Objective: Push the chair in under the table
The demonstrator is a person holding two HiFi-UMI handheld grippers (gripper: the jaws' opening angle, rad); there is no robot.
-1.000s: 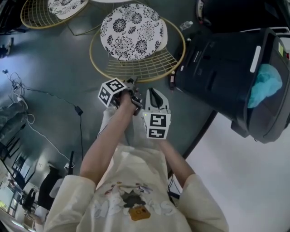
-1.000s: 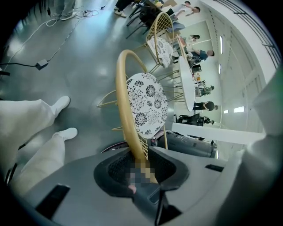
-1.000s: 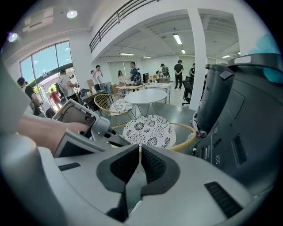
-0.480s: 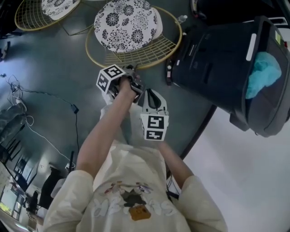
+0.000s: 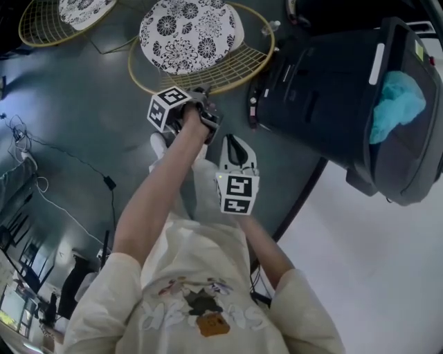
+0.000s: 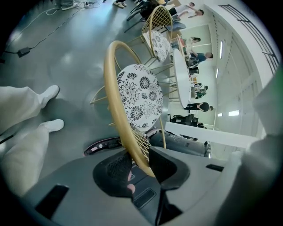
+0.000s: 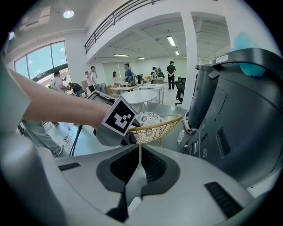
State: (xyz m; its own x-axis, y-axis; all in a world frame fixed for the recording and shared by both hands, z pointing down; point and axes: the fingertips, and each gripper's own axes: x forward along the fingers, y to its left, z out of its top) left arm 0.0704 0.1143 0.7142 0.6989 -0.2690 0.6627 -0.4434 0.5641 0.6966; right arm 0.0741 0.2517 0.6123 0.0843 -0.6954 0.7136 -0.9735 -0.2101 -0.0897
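The chair (image 5: pixel 190 34) has a gold wire frame and a black-and-white floral cushion (image 6: pixel 140 95). It stands on the grey floor at the top of the head view. My left gripper (image 5: pixel 203 95) reaches its near rim. In the left gripper view the gold rim (image 6: pixel 116 101) runs between the jaws of the left gripper (image 6: pixel 140 163), against the right pad, with a little slack. These jaws have just been opening. My right gripper (image 5: pixel 234 143) hangs behind it, shut and empty (image 7: pixel 139 148). A round white table (image 6: pixel 179 73) stands beyond the chair.
A large black bin (image 5: pixel 332 90) holding a teal cloth (image 5: pixel 394 104) stands close on the right of the chair. A second wire chair (image 5: pixel 69 17) is at top left. Cables (image 5: pixel 41 152) lie on the floor at left. People stand in the background.
In the head view the chair and my left gripper on its rim have shifted upward, away from me. The right gripper has followed, still shut.
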